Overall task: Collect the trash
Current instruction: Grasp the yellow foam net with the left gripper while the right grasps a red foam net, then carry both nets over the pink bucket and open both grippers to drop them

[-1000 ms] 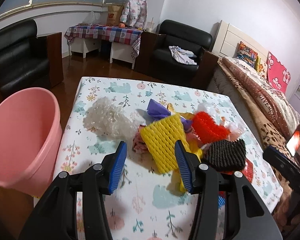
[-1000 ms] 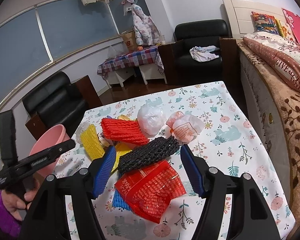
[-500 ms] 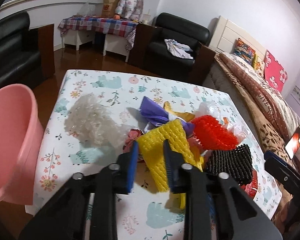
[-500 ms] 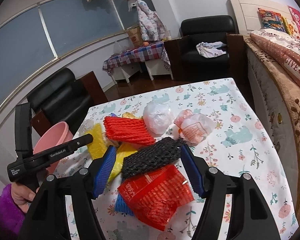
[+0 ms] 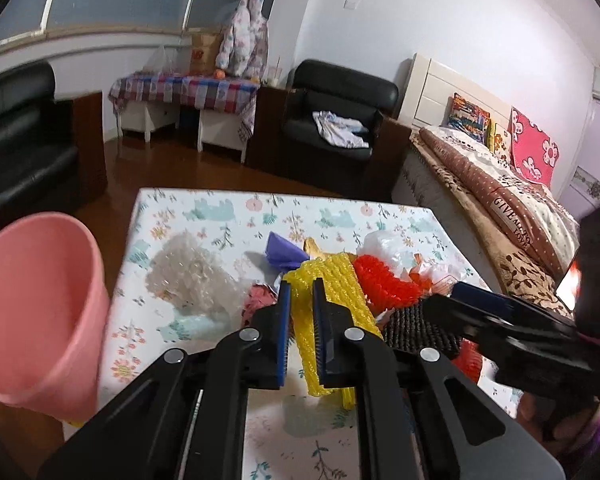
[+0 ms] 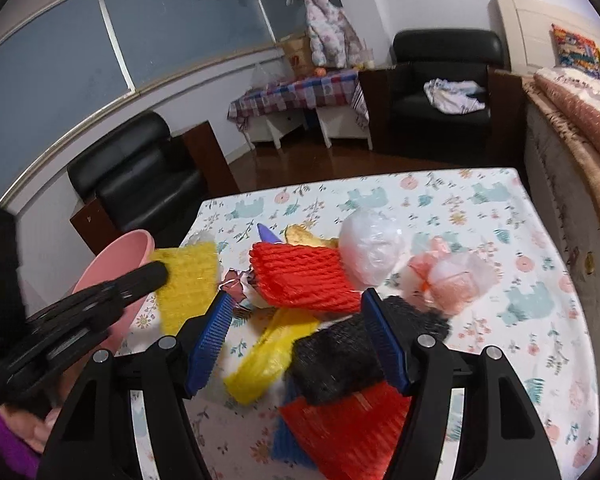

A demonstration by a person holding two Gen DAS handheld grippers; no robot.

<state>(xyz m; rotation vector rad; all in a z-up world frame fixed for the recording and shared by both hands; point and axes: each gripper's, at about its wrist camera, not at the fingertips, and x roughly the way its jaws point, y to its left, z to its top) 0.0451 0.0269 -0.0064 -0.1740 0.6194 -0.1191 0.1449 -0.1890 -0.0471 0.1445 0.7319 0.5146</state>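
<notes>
1. The pink bin (image 5: 36,312) stood off the desk's (image 5: 204,208) left edge; the carry should go there.
2. The left tongs (image 5: 300,320) were closing on the yellow net (image 5: 332,280) mid-desk; the pinch needed to hold before lifting.
3. The right tongs (image 6: 300,336) gaped empty above the black net (image 6: 340,356).

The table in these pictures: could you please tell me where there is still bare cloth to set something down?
The far half of the table, beyond the clear plastic bag, is bare. So is the strip along its right edge, past the pink-and-white bag. The near middle is crowded: red foam net, black foam net, yellow foam nets and red mesh bag overlap there.
</notes>
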